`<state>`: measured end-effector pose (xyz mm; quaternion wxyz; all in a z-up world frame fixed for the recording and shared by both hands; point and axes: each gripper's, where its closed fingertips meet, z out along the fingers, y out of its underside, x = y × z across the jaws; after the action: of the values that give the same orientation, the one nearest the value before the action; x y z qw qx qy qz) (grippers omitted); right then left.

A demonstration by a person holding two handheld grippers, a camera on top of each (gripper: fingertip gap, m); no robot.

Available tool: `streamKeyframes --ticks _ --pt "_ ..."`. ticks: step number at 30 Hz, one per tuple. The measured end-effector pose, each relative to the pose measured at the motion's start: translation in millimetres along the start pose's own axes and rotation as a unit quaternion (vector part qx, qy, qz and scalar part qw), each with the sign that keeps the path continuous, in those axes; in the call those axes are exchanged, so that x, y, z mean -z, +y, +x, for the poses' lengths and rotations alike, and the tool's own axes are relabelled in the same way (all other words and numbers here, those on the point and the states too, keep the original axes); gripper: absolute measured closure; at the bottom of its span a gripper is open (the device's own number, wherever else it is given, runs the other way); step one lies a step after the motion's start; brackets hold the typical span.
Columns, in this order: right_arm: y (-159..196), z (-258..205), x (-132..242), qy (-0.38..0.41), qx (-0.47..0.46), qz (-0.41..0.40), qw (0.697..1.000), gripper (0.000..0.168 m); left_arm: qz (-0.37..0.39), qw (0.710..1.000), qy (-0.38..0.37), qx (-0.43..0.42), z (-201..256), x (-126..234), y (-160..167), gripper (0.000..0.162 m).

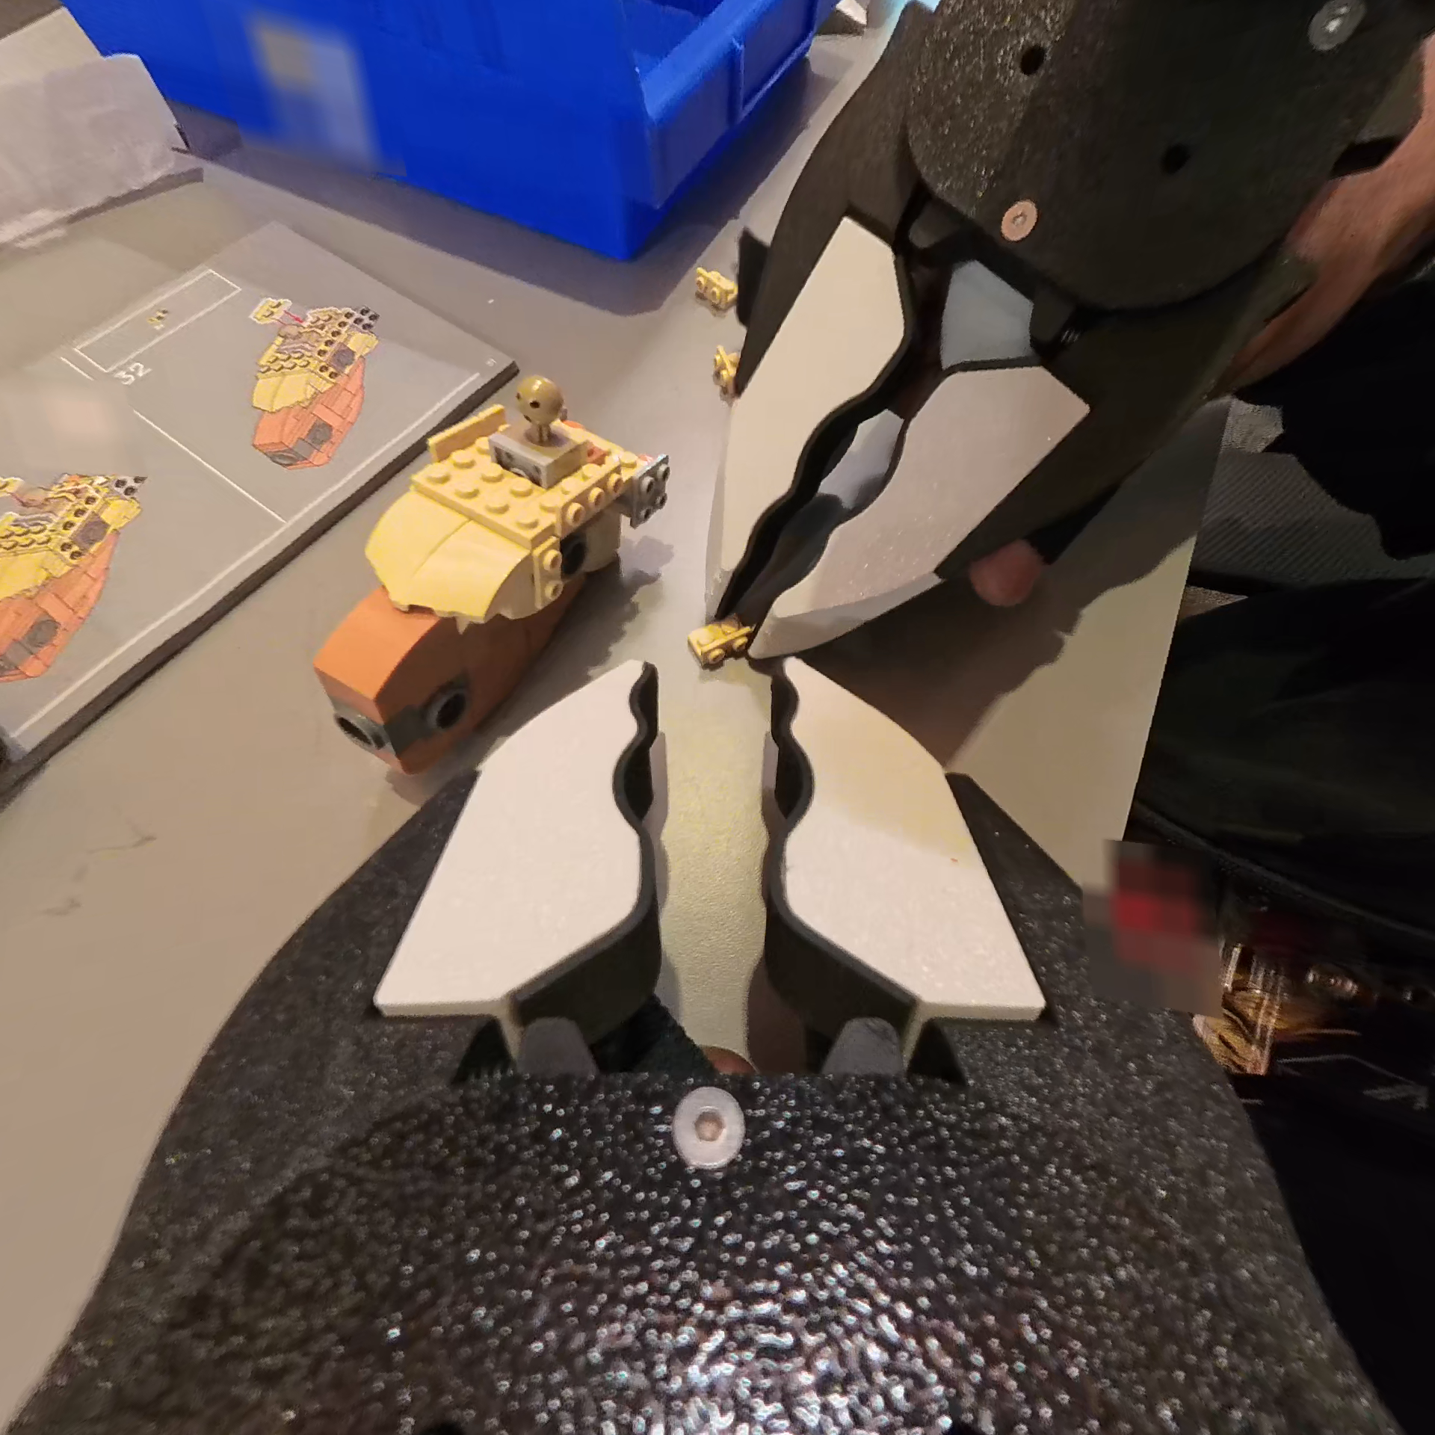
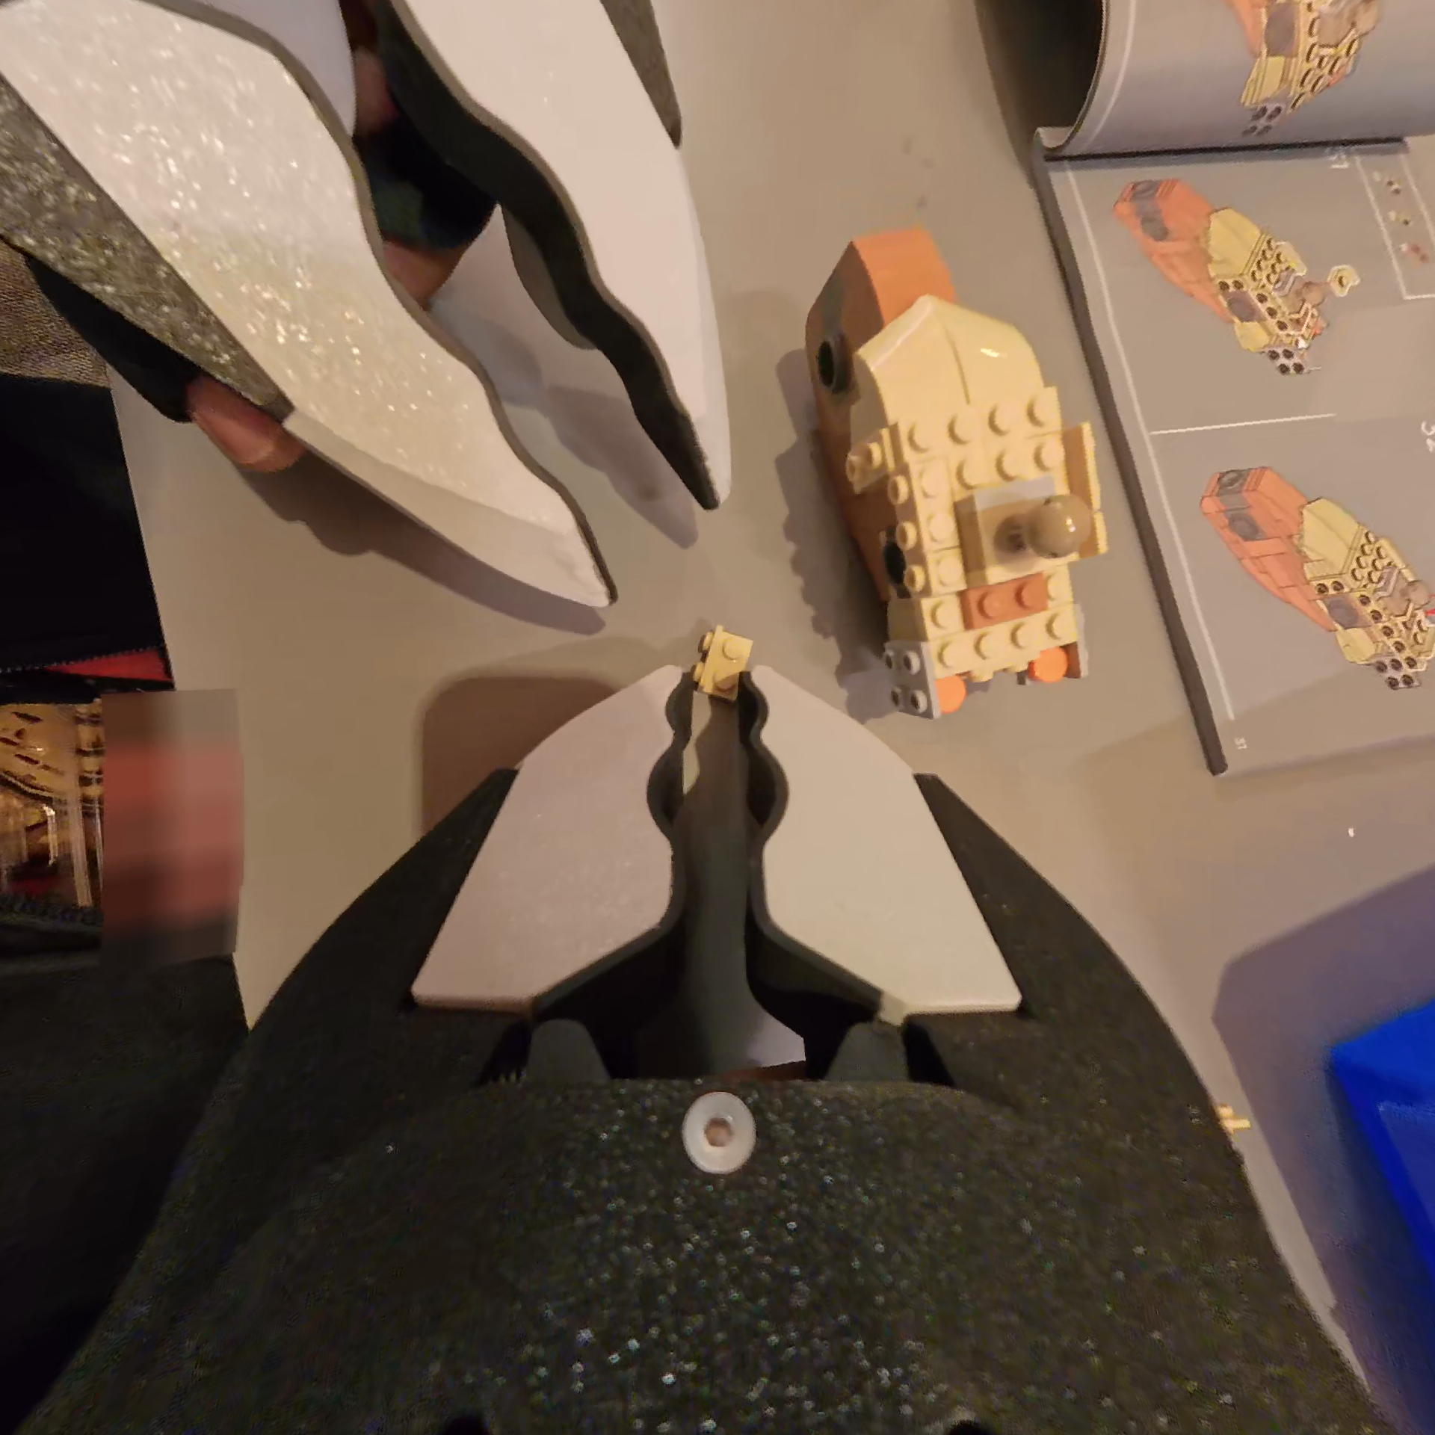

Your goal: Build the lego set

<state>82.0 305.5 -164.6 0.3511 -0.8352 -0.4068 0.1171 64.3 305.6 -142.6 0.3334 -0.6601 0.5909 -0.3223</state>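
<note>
A partly built lego model (image 1: 497, 559), orange hull with a tan top and a ball-topped post, lies on the grey table; it also shows in the right wrist view (image 2: 955, 505). My right gripper (image 2: 718, 683) is shut on a small tan lego piece (image 2: 722, 660) at its fingertips, low over the table. In the left wrist view the right gripper (image 1: 738, 621) comes in from the upper right with the tan piece (image 1: 718, 641). My left gripper (image 1: 714, 683) is open and empty, its tips just short of that piece. It faces the right gripper in the right wrist view (image 2: 656, 543).
An open instruction booklet (image 1: 194, 435) lies beyond the model, also in the right wrist view (image 2: 1281, 466). A blue bin (image 1: 543, 101) stands at the back. Two loose tan pieces (image 1: 714, 287) (image 1: 726, 365) lie near the bin. A person's dark sleeve is at the table edge. Both grippers' tips are close together, under 4 cm apart.
</note>
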Motion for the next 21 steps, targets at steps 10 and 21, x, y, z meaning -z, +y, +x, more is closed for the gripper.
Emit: streamKeyframes --ticks 10,21 --pt "-18 4 16 0.017 0.02 0.083 0.996 0.159 0.033 0.998 0.018 0.041 -3 9 -6 0.135" --pt "-50 7 36 0.044 0.055 0.223 0.972 0.159 0.142 0.958 0.126 0.213 -2 17 -39 0.136"
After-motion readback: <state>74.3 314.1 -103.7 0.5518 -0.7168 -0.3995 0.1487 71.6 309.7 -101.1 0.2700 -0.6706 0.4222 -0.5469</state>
